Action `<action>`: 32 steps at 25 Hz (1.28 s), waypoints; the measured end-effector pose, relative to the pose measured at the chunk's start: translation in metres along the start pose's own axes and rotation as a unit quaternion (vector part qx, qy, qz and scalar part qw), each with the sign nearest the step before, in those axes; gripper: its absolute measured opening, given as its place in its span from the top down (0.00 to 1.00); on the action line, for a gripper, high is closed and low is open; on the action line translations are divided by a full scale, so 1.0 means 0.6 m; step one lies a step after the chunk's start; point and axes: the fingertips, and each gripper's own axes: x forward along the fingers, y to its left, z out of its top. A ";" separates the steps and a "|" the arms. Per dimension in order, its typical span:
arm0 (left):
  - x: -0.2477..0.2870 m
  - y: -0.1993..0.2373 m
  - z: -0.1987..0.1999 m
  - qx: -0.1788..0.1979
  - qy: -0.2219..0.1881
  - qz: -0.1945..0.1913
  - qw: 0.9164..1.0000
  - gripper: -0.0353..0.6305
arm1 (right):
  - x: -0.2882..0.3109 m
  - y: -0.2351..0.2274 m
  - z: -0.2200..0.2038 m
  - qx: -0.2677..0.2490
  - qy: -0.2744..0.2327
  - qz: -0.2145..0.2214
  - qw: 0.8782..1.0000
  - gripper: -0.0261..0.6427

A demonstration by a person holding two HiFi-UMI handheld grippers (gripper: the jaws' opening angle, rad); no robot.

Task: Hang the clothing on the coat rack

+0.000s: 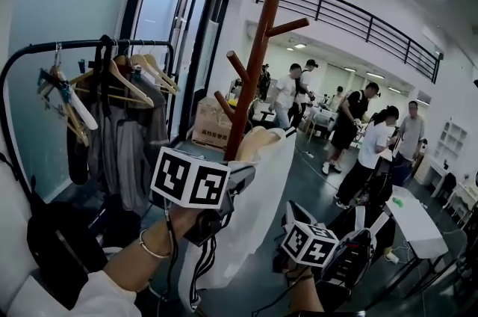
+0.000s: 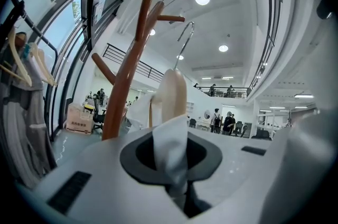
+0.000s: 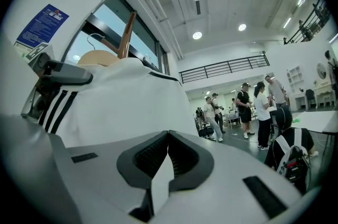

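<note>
Coat rack: A tall brown wooden coat rack (image 1: 254, 69) with short branch pegs angled upward stood straight ahead of the person. Its trunk rose behind the raised clothing.

Garment: A white fabric garment with black stripes (image 1: 250, 214) was held up in the air between the two grippers. It hung from its hanger in front of the rack's lower trunk and was not yet on any peg.

Hanger: A pale wooden hanger (image 2: 173, 92) carried the garment. From the left gripper its shoulder rose directly ahead of the fingers. I judged that its long axis ran away from that gripper toward the rack.

Hook: The hanger's thin metal hook (image 2: 185, 43) stood upright just right of the trunk. Its curve came close under the short side peg near the rack's top. I could not tell how far apart they were in depth.

Left gripper: The left gripper (image 2: 171, 165) had its fingers nearly closed, pinching a fold of the white cloth just below the hanger's shoulder. It was the higher gripper and the nearer to the rack.

Right gripper: The right gripper (image 3: 161, 175) sat lower and to the right. Its fingers were pressed together on a thin edge of the same cloth, steadying the body of the garment.

Turning point: By my reckoning, the hook still needed to go up and over a peg, led by the left side.
</note>
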 end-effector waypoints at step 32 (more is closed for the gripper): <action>0.010 -0.001 0.171 0.029 -0.043 0.027 0.998 0.89 | 0.030 0.035 0.124 -0.016 -0.049 0.011 0.999 0.93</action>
